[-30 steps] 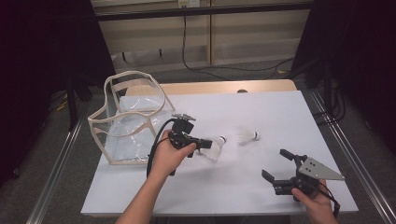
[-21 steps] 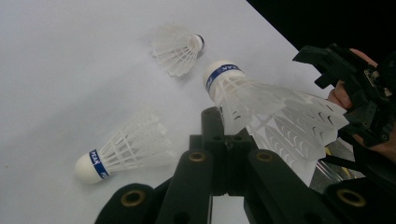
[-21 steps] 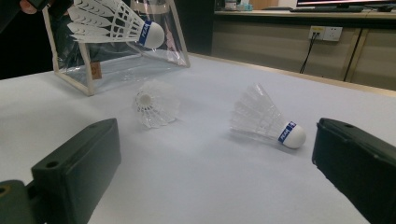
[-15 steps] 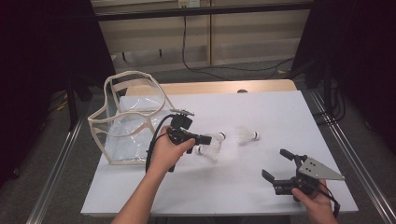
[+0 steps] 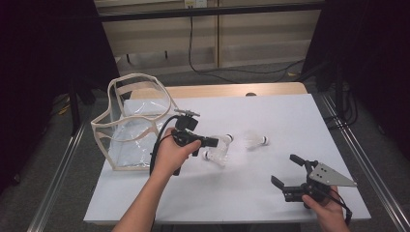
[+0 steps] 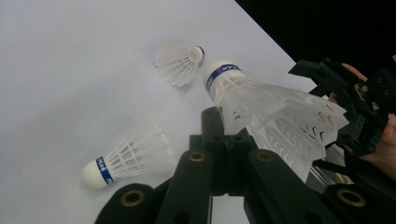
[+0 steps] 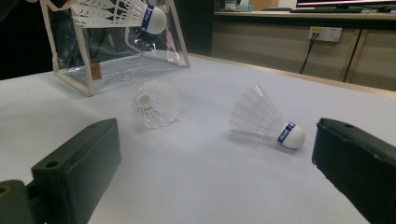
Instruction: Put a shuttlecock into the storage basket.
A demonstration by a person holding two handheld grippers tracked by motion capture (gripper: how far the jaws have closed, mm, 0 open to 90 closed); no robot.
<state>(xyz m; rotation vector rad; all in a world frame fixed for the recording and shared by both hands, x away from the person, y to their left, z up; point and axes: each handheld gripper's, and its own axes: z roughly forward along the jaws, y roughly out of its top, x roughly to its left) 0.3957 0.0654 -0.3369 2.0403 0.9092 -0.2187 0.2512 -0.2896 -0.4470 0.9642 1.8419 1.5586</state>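
My left gripper (image 5: 215, 141) is shut on the feather skirt of a white shuttlecock (image 5: 225, 139) with a blue band, holding it just above the white table (image 5: 270, 116). In the left gripper view the jaws (image 6: 227, 140) pinch that shuttlecock (image 6: 261, 102). Two more shuttlecocks lie on the table, one under the held one (image 5: 214, 155) and one to its right (image 5: 254, 140). My right gripper (image 5: 285, 169) rests open near the front right edge. Its wide-apart jaws (image 7: 217, 140) frame both loose shuttlecocks (image 7: 156, 103) (image 7: 264, 116) farther off.
A clear plastic bag (image 5: 130, 125) with cream edging stands open on the table's left side, just left of my left hand. It also stands behind the held shuttlecock (image 7: 126, 14) in the right gripper view. Dark floor and metal rails surround the table.
My left gripper has risen slightly and drifted a little toward the bag with the shuttlecock in it. The right gripper has stayed put.
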